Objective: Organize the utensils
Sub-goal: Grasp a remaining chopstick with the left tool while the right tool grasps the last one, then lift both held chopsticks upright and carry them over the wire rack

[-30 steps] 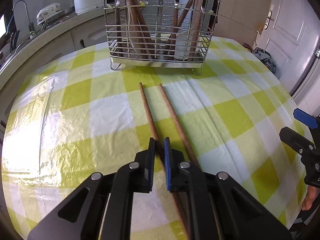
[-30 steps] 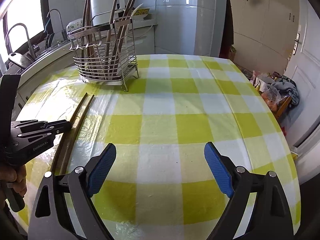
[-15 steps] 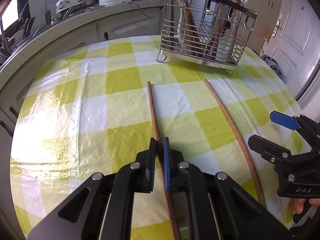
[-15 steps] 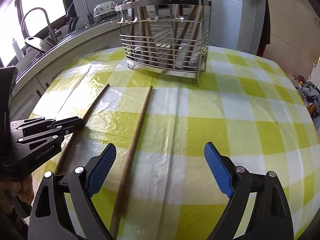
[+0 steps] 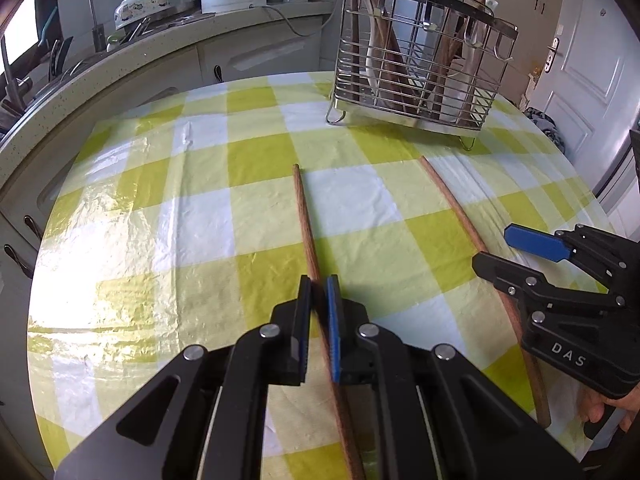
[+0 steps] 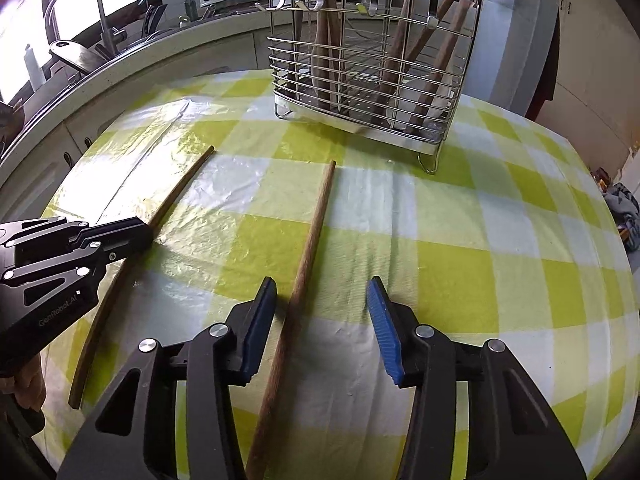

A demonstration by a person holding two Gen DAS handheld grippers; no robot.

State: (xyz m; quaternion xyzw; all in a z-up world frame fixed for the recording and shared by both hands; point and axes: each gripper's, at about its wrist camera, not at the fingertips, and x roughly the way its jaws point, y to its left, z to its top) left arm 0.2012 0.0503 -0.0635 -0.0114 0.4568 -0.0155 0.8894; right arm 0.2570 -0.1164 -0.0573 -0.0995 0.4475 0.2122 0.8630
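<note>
Two long wooden chopsticks lie on the checked tablecloth. My left gripper (image 5: pixel 319 284) is shut on the left chopstick (image 5: pixel 305 216), which also shows in the right wrist view (image 6: pixel 176 196). The right chopstick (image 5: pixel 452 204) lies apart from it. My right gripper (image 6: pixel 322 292) is open and straddles the right chopstick (image 6: pixel 310 248), which lies close to its left finger. A wire utensil rack (image 5: pixel 420 64) holding several wooden utensils stands at the far side, and it also shows in the right wrist view (image 6: pixel 372 60).
The round table (image 5: pixel 160 200) has a yellow-and-white checked cover. A kitchen counter with a sink, tap and bowl (image 5: pixel 140 4) curves behind on the left. A white door (image 5: pixel 580 52) is at the right. The right gripper (image 5: pixel 560 280) shows in the left wrist view.
Both grippers have swung so the rack sits more centred. The two chopsticks have spread apart. My right gripper has moved over the right chopstick and narrowed its opening.
</note>
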